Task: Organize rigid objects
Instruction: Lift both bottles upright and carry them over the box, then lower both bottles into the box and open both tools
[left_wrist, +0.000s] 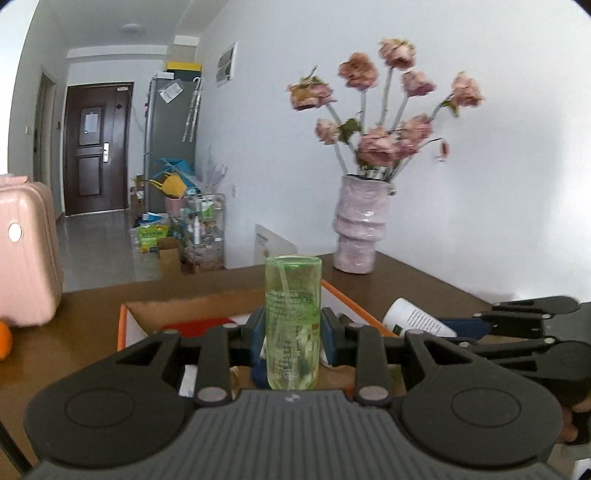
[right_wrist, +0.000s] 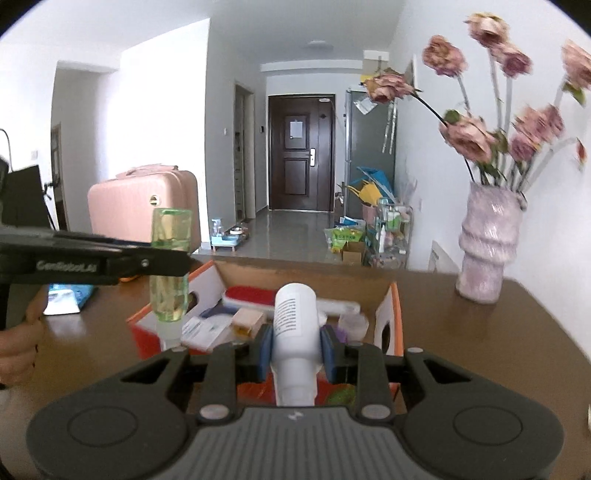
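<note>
While both bottles hang above the box, left claw clamps green bottle upright; right claw clamps white bottle.

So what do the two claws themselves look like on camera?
Both match: the left claw and right claw have matte black linkage arms with silver pivot pins, blue pads, and a ribbed grey body bearing a small white logo. The left one's side carries white lettering.

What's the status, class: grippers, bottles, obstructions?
Left gripper shut on green bottle. Right gripper shut on white bottle. Both above open box. Nothing blocking.
</note>
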